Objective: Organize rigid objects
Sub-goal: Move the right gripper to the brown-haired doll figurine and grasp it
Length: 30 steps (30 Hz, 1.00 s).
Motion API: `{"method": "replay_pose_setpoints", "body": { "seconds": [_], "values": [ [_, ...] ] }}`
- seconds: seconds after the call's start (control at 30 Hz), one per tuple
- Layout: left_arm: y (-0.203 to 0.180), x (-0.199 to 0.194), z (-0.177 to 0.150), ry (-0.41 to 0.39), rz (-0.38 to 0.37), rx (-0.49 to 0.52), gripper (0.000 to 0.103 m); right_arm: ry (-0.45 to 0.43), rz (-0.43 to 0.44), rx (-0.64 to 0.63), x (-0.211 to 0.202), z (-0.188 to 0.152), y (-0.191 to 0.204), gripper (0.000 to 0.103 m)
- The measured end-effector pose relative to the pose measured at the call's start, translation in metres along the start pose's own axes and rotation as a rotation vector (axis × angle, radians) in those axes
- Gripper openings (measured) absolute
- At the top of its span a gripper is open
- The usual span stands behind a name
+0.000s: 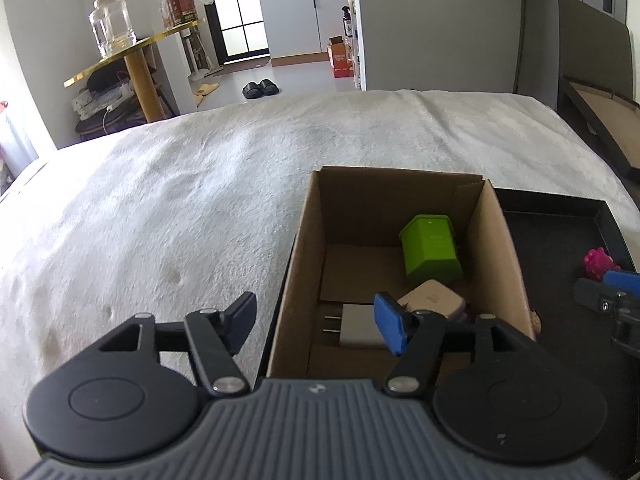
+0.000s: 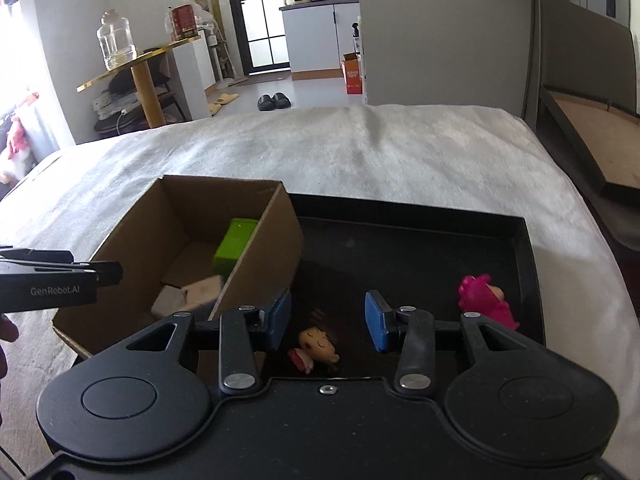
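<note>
A cardboard box [image 1: 308, 240] stands on a white blanket, also in the right wrist view [image 2: 264, 252]. It holds a green block [image 1: 430, 250], a white plug charger [image 1: 356, 326] and a pale pink case [image 1: 434, 300]. My left gripper [image 1: 316, 322] is open and empty, straddling the box's left wall. Beside the box lies a black tray [image 2: 528, 248] with a small doll figure [image 2: 318, 346] and a pink toy [image 2: 486, 296]. My right gripper [image 2: 328, 320] is open and empty just above the doll.
The blanket [image 1: 180, 184] covers a bed. Beyond its far edge are a gold-edged side table [image 1: 132, 56] with a glass jar [image 1: 112, 26], black slippers [image 1: 260, 89] on the floor, and a dark bed frame [image 1: 600, 120] at right.
</note>
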State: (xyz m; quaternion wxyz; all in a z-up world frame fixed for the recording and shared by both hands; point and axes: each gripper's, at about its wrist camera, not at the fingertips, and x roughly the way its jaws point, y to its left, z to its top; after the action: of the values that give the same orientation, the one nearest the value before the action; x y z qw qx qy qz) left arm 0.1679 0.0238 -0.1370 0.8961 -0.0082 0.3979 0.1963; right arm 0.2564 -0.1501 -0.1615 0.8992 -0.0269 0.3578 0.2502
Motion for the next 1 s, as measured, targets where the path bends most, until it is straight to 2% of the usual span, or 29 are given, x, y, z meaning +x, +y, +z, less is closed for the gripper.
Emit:
{"method": "replay_pose_setpoints", "body": {
  "seconds": [0.4, 0.57, 0.67, 0.93, 0.97, 1.0],
  "values": [
    [-0.022, 0.003, -0.001, 0.018, 0.038, 0.068, 0.076, 0.055, 0.052, 0.057, 0.02, -0.022, -0.017, 0.043],
    [-0.027, 0.008, -0.002, 0.034, 0.054, 0.079, 0.078, 0.065, 0.069, 0.081, 0.032, -0.026, -0.019, 0.051],
    [-0.03, 0.01, -0.002, 0.043, 0.064, 0.093, 0.078, 0.069, 0.079, 0.094, 0.039, -0.028, -0.021, 0.053],
    [-0.03, 0.015, -0.004, 0.065, 0.1, 0.093, 0.079, 0.089, 0.105, 0.119, 0.058, -0.031, -0.019, 0.052],
    [-0.03, 0.015, -0.004, 0.065, 0.101, 0.095, 0.079, 0.09, 0.107, 0.118, 0.06, -0.032, -0.018, 0.05],
    [-0.03, 0.015, -0.004, 0.065, 0.102, 0.097, 0.079, 0.095, 0.108, 0.114, 0.062, -0.033, -0.018, 0.044]
  ]
}}
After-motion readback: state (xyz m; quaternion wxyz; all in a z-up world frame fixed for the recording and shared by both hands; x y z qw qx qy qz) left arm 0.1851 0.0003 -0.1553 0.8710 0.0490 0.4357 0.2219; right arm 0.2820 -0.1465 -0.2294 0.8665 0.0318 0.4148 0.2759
